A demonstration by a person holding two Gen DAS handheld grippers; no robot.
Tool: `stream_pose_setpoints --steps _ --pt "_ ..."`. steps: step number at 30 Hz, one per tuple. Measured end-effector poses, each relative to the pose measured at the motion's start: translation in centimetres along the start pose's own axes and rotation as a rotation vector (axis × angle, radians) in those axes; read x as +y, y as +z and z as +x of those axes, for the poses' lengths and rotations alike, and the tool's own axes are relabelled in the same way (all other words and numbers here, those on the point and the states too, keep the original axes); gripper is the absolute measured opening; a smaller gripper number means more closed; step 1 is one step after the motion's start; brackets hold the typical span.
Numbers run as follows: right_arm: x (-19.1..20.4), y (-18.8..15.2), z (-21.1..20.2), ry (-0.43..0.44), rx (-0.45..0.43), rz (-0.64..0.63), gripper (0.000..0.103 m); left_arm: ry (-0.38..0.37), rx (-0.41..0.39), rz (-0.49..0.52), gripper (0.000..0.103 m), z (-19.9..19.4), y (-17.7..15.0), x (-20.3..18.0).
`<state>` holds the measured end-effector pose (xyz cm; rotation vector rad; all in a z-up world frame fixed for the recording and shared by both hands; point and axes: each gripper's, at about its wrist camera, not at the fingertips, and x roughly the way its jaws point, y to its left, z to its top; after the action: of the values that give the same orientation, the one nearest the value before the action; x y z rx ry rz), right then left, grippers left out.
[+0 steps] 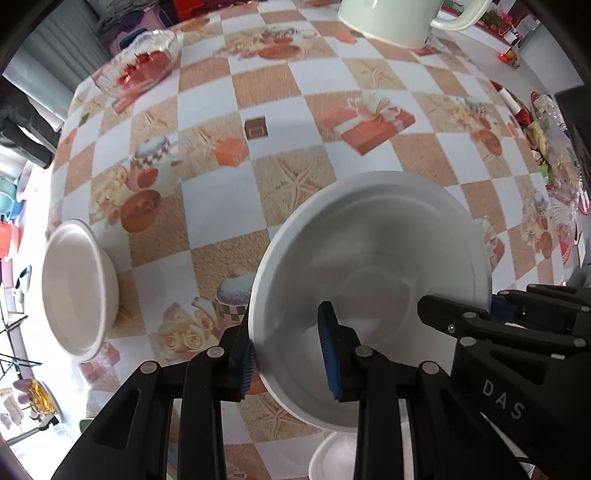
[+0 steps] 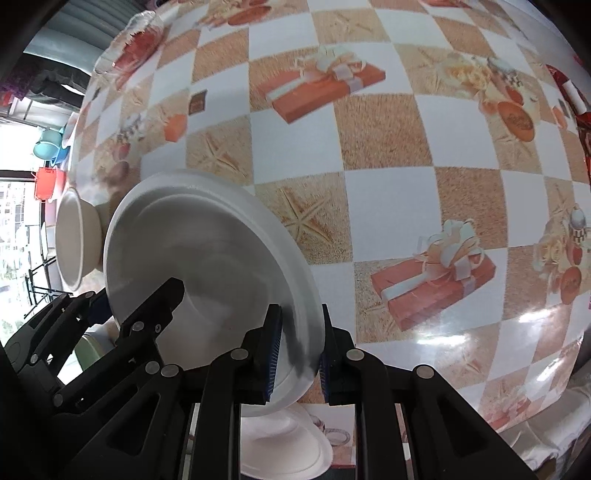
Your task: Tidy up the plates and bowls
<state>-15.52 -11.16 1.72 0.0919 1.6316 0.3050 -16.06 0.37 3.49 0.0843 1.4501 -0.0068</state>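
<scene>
Both tongs are clenched on one white foam plate [image 1: 369, 254], lifted off the desk [image 1: 229, 92]. The left tongs [image 1: 288, 354] pinch its rim at seven o'clock in the left wrist view; the right tongs [image 2: 295, 354] pinch the opposite rim at five o'clock in the right wrist view. Under the plate lies another white foam dish [image 2: 284, 446]. At nine o'clock sits a white foam bowl [image 1: 77, 288]; at eleven o'clock a clear glass bowl of red sweets [image 1: 140, 62]; at one o'clock a pale green mug [image 1: 391, 18].
</scene>
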Motion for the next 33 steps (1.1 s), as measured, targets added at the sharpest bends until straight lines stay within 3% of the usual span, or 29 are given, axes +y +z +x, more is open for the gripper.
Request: stream_pose_setpoints --steps 7,12,19,26,33 --pt "-0.5 -0.7 -2.4 0.004 -0.029 0.004 0.02 0.001 -0.039 0.029 0.033 -3.8 -2.1 -0.5" --pt "0.1 -2.1 -3.9 0.007 -0.039 0.0 0.02 -0.006 -0.039 0.064 0.033 -4.5 -2.4 -0.4" --pt "0.5 -5.0 -4.9 -0.002 -0.036 0.011 0.02 -0.016 -0.043 0.12 0.033 -5.7 -5.2 -1.4" --pt "0.0 -8.4 -4.2 -0.009 -0.007 0.039 0.02 -0.046 0.001 0.181 0.033 -4.9 -9.3 -2.8" --pt "-0.3 -11.1 -2.3 -0.018 0.045 0.062 0.02 -0.057 0.049 0.21 0.034 -3.6 -11.4 -3.7"
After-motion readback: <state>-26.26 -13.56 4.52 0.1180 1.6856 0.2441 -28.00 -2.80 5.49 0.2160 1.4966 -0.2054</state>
